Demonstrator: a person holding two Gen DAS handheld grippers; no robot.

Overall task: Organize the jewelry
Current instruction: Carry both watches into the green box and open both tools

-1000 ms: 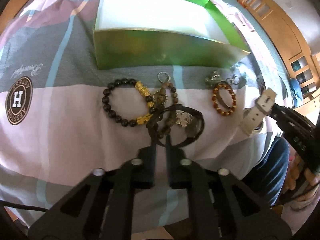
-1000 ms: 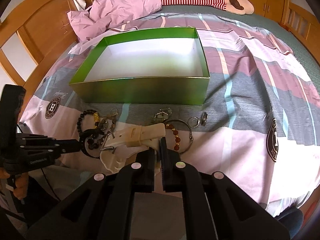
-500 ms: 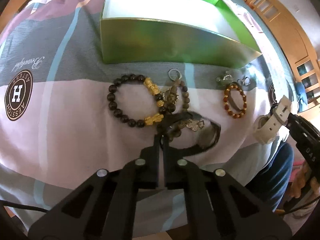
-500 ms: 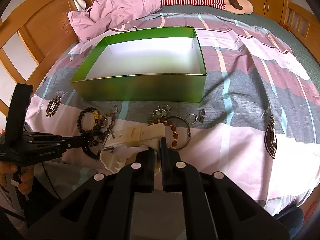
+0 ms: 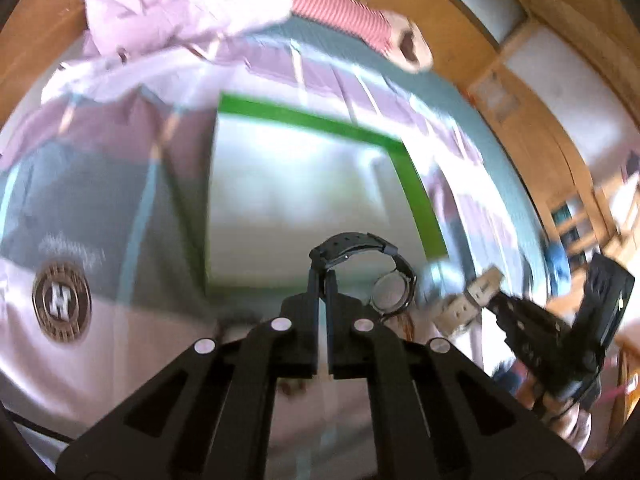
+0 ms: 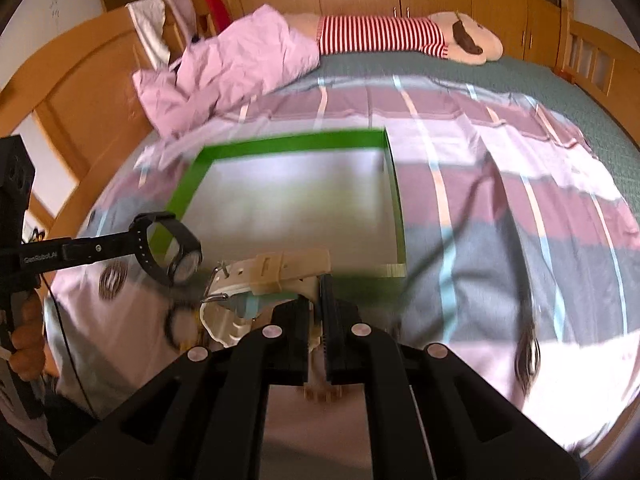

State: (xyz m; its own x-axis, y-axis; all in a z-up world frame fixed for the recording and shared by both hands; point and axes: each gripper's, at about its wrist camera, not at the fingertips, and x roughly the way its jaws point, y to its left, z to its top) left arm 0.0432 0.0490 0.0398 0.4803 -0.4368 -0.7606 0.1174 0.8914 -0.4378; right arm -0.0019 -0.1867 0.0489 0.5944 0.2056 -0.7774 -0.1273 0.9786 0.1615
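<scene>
Both grippers have risen off the bedspread since the earlier frames, each carrying a watch toward the box, and the bracelets that lay in plain view a second ago are now mostly hidden or blurred.

Bed: striped pink, grey and white spread with round logo patches; a crumpled pink quilt and a striped plush toy lie at the far end.

Box: open, green-walled, pale floor with nothing visible in it, resting on the spread ahead of both grippers.

Left gripper: jaws together, clamped on the strap of the black watch. This watch hangs clear of the bed at the near edge of the box, its round face turned down and to the right. In the right wrist view the same gripper enters from the left with the black watch looped at its tip.

Right gripper: jaws together, clamped on the cream watch, whose strap and buckle stick out to the left, just short of the near wall of the box. In the left wrist view this gripper appears at right, gripping the cream watch.

A dark bracelet, blurred, lies on the spread below the cream watch.
</scene>
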